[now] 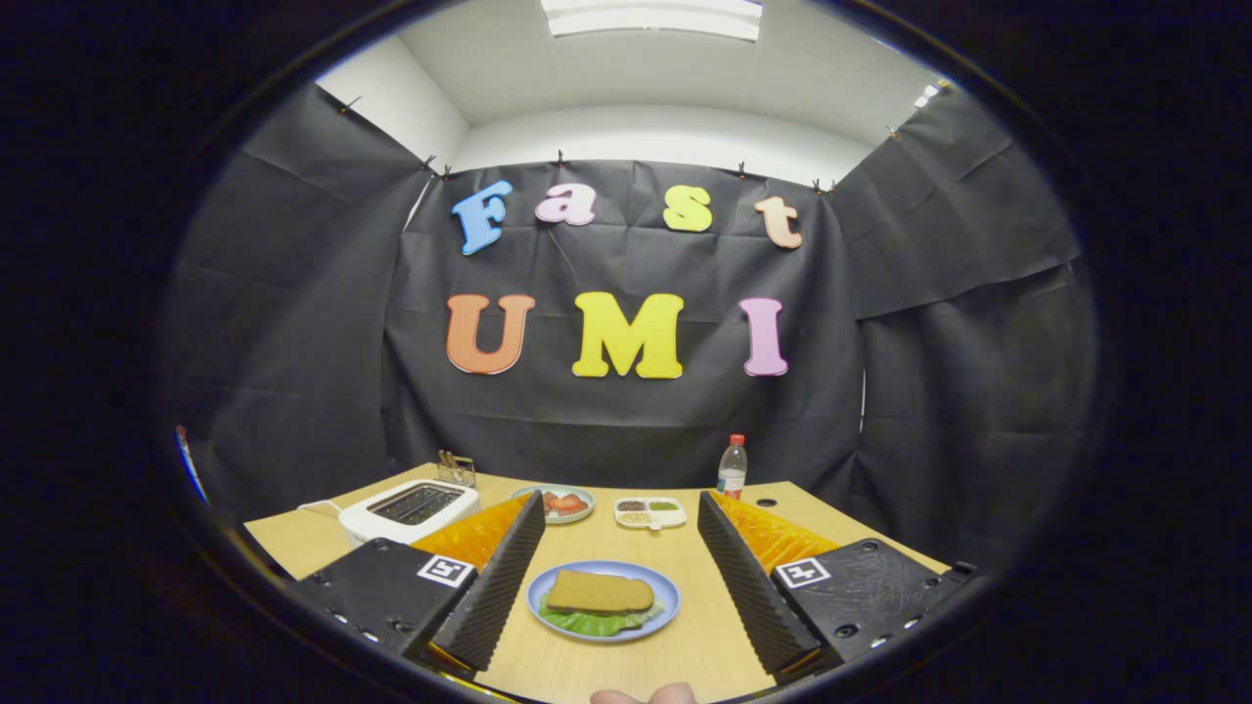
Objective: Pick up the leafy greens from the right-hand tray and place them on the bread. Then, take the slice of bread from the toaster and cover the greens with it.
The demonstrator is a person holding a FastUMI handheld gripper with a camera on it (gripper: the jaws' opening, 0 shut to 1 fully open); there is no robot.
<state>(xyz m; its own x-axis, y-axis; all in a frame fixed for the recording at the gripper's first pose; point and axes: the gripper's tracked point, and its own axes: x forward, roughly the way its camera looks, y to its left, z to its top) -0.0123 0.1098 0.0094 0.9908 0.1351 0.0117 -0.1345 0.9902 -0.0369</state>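
My gripper [621, 577] hovers with its two fingers spread wide and pinching nothing, and between them, straight ahead on the wooden table [704, 645], sits the blue plate [540, 608]. On it a slice of bread [600, 592] lies on top of the leafy greens [597, 623], its long axis running across my fingers, so I judge the stack finished. Beyond the left finger stands the toaster [408, 509], its slots apparently empty; a divided tray [650, 511] sits further ahead.

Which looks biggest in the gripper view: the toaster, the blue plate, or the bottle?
1. Blue plate, between the open tool fingers, and toaster look about alike; the plate is nearer, so I won't rank them.
2. Bottle, smallest but farthest.
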